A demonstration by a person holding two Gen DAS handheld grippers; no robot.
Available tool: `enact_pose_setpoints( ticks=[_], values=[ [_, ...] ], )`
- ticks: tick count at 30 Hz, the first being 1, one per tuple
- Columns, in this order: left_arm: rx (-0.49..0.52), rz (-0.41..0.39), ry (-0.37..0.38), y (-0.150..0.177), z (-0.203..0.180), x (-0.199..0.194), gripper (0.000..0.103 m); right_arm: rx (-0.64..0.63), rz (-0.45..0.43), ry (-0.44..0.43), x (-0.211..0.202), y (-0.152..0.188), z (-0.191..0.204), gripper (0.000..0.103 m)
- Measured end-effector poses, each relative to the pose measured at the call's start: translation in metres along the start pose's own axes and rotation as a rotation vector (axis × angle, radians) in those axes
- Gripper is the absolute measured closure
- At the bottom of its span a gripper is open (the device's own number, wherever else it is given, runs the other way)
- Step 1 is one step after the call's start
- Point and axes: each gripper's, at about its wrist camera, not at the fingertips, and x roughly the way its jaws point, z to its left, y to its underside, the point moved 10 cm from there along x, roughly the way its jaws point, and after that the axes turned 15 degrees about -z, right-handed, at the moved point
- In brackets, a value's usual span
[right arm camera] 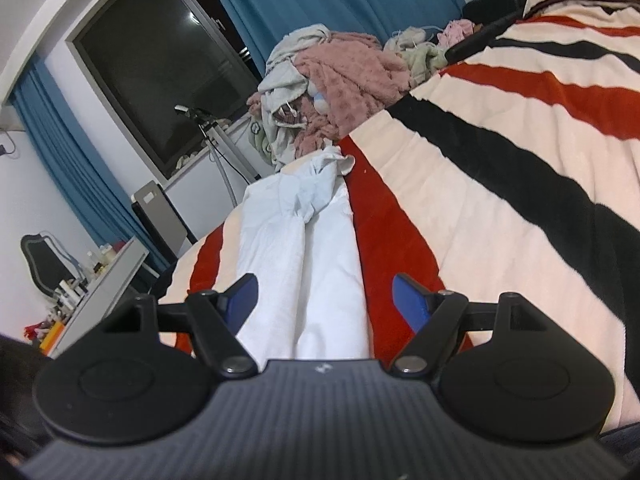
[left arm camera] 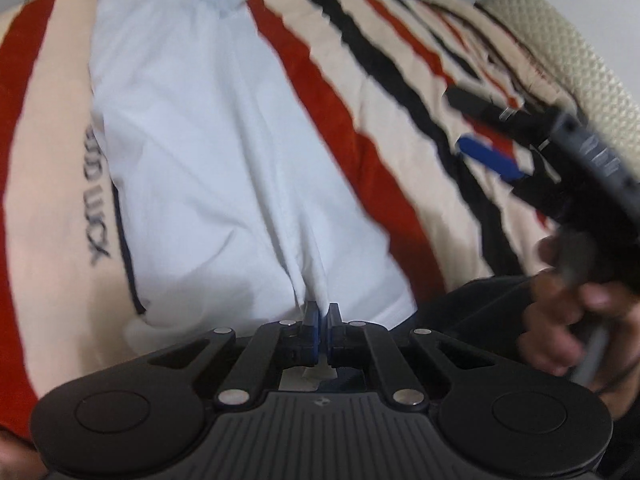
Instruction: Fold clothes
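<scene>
step: folding white garment (left arm camera: 208,152), laid lengthwise on striped blanket (left arm camera: 360,128) | left gripper (left arm camera: 321,314): clamped on near hem | right gripper (right arm camera: 324,300): fingers apart, astride cloth, gripping nothing | advice: keep pinch firm, lift hem clear, carry straight to far end, align edges before release

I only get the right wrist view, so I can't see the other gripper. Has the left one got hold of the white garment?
Observer: Yes. The left gripper is shut on a pinched fold at the near edge of the white garment.
Operator: Is my right gripper visible from there?
Observer: Yes, the right gripper hangs open at the right edge of the left wrist view, over the striped blanket, clear of the garment.
Operator: Anything printed on that blanket?
Observer: Dark lettering runs along a cream stripe beside the garment's left edge; it is too blurred to read fully.
</scene>
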Motion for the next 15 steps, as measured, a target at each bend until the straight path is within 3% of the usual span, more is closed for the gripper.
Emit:
enact_pose_setpoints(
  ticks=[3, 5, 8, 12, 15],
  values=[
    [-0.030, 0.002, 0.020, 0.002, 0.006, 0.007, 0.087, 0.011, 0.035, 0.005, 0.004, 0.007, -0.003, 0.027],
    [-0.085, -0.026, 0.045, -0.005, 0.012, 0.001, 0.070, 0.039, 0.076, 0.009, 0.008, 0.014, -0.006, 0.027],
    [-0.197, -0.087, 0.081, -0.017, 0.027, -0.009, 0.056, 0.111, 0.164, 0.002, 0.019, 0.029, -0.012, 0.027],
    [-0.382, -0.164, 0.091, -0.032, 0.064, -0.019, 0.054, 0.180, 0.260, 0.019, 0.028, 0.048, -0.019, 0.027],
    [-0.483, -0.218, 0.045, -0.039, 0.093, -0.022, 0.053, 0.201, 0.292, 0.051, 0.032, 0.057, -0.025, 0.026]
  ],
)
